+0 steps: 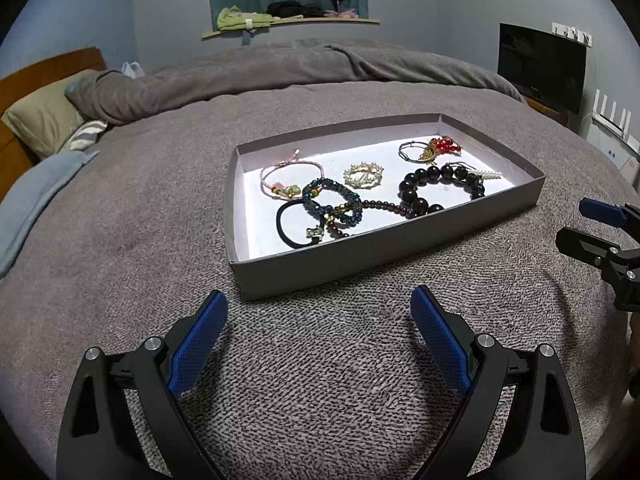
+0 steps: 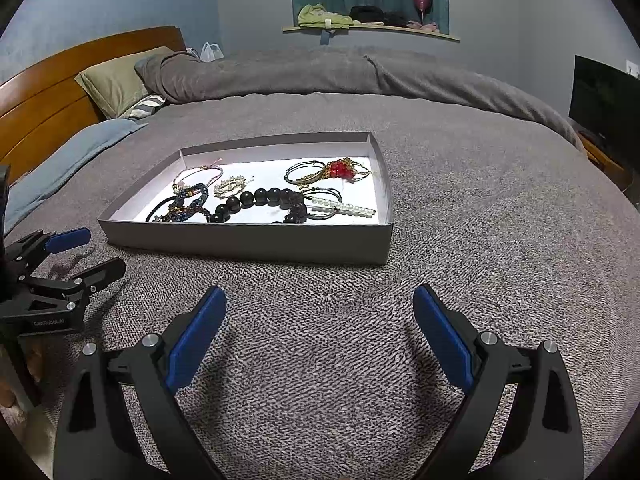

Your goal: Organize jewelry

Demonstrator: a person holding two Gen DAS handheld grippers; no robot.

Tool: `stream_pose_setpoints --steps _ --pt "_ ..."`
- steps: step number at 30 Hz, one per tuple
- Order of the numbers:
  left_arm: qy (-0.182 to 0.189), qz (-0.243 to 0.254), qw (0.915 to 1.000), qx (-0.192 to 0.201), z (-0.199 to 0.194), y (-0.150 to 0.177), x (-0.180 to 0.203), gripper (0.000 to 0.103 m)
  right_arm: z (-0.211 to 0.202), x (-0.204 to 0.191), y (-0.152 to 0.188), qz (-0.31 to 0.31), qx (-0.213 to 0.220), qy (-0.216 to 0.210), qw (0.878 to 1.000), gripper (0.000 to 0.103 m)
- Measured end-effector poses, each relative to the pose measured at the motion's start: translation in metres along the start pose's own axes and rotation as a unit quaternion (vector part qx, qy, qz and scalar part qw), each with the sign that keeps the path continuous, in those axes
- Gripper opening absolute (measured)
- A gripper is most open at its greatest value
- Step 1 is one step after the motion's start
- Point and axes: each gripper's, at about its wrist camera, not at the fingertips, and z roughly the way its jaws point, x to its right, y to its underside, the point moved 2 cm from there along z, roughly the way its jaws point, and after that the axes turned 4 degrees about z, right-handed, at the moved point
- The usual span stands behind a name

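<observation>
Low over the gray blanket (image 1: 320, 360), the left gripper (image 1: 320, 312) points forward at the near wall of the gray box (image 1: 304, 268), level and just short of it. Its blue fingers (image 1: 198, 344) are spread wide and hold nothing — only blanket lies between them. Off to its right, the right gripper (image 1: 592, 224) hangs beside the box's corner, seen side-on.

From the right gripper (image 2: 320, 308) the box (image 2: 248, 242) sits ahead and a little to its left, apart from the fingertips. Its jaws too stand wide apart, empty, touching nothing. The left gripper (image 2: 86, 252) shows at its left, near the box's front corner.

Inside the box, all ahead of both tools: a black bead bracelet (image 1: 436, 192), a blue bead bracelet (image 1: 332, 200), a black hair tie (image 1: 292, 224), a pearl brooch (image 1: 364, 176), a pink cord bracelet (image 1: 280, 176), a red bead piece (image 1: 444, 146) at the far side, and a pearl hair clip (image 2: 344, 208).
</observation>
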Motion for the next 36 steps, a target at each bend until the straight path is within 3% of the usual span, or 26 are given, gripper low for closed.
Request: stream_pose_setpoints --steps 27,36 --pt "0.001 -0.001 0.9999 -0.013 0.0069 0.0016 0.0 0.092 0.0013 -0.0003 0.0006 0.002 0.0 0.001 1.0 0.093" --pt "-0.013 0.014 0.9996 0.022 -0.0014 -0.0013 0.0035 0.092 0.0015 0.0015 -0.0002 0.001 0.001 0.002 1.0 0.093"
